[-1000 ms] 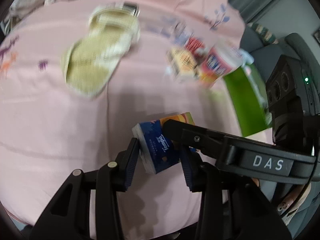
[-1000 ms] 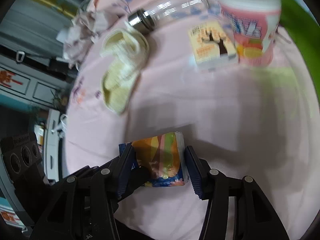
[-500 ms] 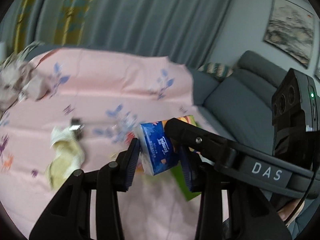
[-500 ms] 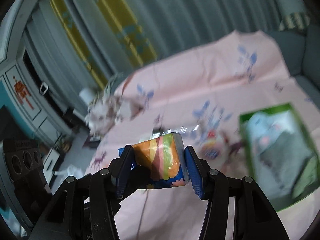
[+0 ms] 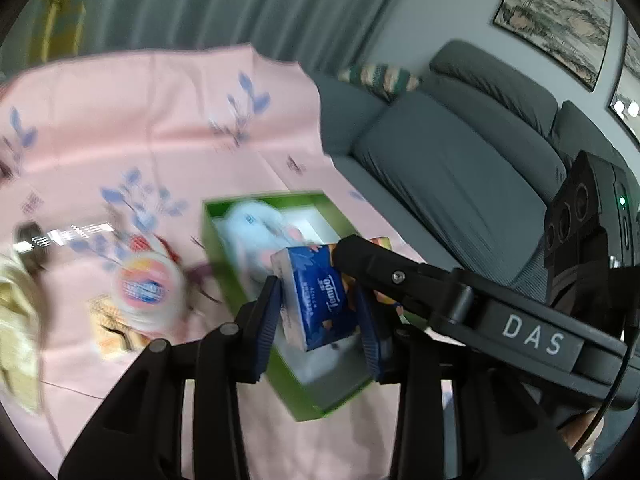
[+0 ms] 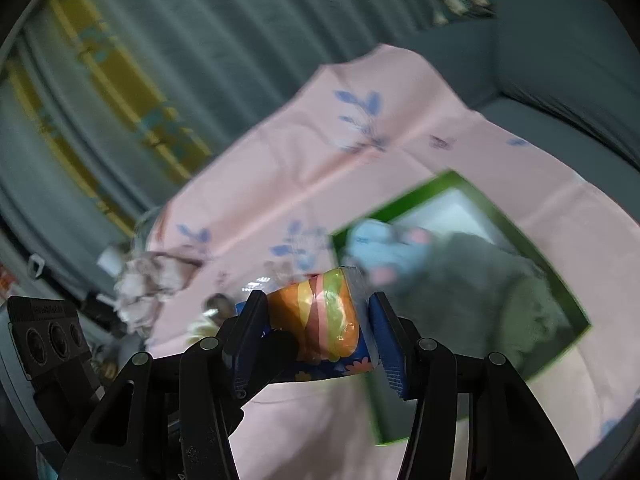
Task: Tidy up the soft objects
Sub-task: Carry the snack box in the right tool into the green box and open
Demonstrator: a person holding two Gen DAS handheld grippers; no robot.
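While both tongs, left (image 5: 320,320) and right (image 6: 316,336), clamp one tissue pack (image 5: 316,300) above the green box (image 5: 224,272) at its 6 o'clock edge, uneven release could twist it out onto the pink cloth (image 5: 160,120); plush toys (image 6: 480,280) crowd the box.

Counted across both wrist views: 1 tissue pack (image 5: 316,296) at frame centre, 1 green box (image 5: 224,256) under it w/ 1 pale-blue soft toy (image 5: 256,228) and 1 grey plush (image 6: 472,280) inside, 2 black grippers, 1 pink cloth (image 5: 160,120). Left side of the left view: 1 round tub (image 5: 146,288), 1 small carton (image 5: 110,332), 1 clear bottle (image 5: 60,236), 1 yellowish cloth (image 5: 16,320), all blurred. Upper right: 1 grey sofa (image 5: 460,152), 1 striped cushion (image 5: 380,78), 2 framed pics (image 5: 556,12).
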